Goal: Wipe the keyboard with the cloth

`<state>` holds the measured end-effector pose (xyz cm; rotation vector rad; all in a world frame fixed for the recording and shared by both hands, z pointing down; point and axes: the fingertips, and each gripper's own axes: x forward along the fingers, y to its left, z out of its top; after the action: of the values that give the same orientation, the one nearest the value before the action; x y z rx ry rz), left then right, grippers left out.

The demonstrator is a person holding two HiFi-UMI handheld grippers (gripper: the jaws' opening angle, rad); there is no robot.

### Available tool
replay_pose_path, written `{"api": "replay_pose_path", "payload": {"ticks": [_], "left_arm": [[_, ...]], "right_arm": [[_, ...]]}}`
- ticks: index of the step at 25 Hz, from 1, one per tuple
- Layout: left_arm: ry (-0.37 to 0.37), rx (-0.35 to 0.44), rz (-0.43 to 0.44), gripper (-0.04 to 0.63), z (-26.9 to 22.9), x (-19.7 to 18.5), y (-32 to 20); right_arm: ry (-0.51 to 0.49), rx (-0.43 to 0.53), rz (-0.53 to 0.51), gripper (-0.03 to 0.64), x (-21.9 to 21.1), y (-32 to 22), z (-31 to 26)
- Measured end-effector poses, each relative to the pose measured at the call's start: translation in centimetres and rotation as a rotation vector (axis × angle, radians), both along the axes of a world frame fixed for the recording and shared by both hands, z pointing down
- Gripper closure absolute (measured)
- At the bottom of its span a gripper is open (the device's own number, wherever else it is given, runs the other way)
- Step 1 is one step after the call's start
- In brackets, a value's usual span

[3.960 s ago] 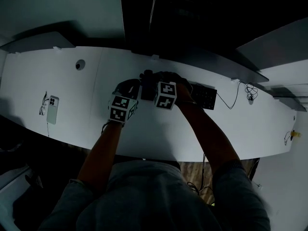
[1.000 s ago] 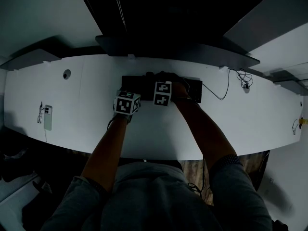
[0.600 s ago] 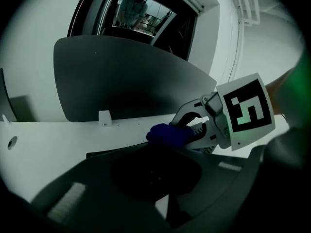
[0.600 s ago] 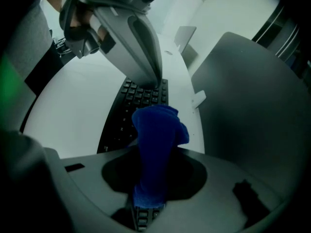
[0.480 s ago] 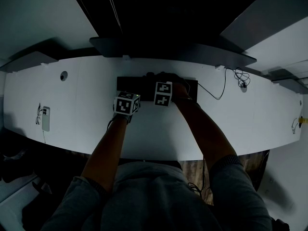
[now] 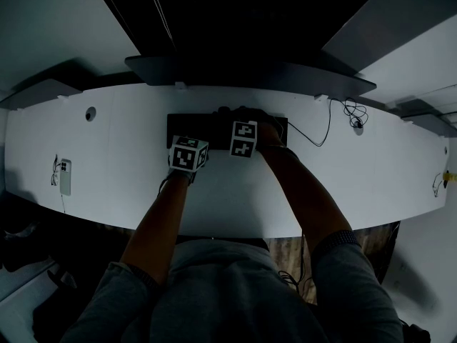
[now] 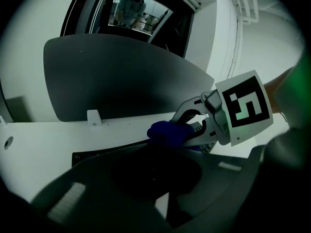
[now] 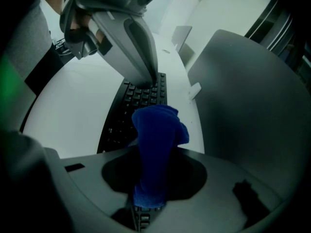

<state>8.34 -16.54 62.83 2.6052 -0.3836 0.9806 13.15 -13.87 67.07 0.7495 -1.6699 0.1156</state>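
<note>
Head view has one black keyboard (image 6: 196,123) lying flat near the far edge of the white desk (image 6: 335,170), long axis running left to right along that edge, with one cable (image 6: 325,131) trailing off its right end. Two grippers are on it. The right gripper (image 7: 180,129) is clamped on the one blue cloth (image 8: 155,140), which sits bunched on the keys around the middle. The left gripper (image 8: 151,76) looks closed with nothing in it, tip pressed down on the left part of the keyboard. One phone (image 6: 65,177) sits way off toward the desk's left end.
</note>
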Motion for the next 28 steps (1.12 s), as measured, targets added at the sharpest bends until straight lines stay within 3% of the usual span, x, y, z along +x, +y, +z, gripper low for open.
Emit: {"api": "replay_pose_path", "payload": {"ticks": [28], "left_arm": [[0.0,0.01,0.033,0.586,0.0,4.3,3.3]], "right_arm": [[0.008,-0.005,-0.001,0.491,4.4,3.5,0.1]]}}
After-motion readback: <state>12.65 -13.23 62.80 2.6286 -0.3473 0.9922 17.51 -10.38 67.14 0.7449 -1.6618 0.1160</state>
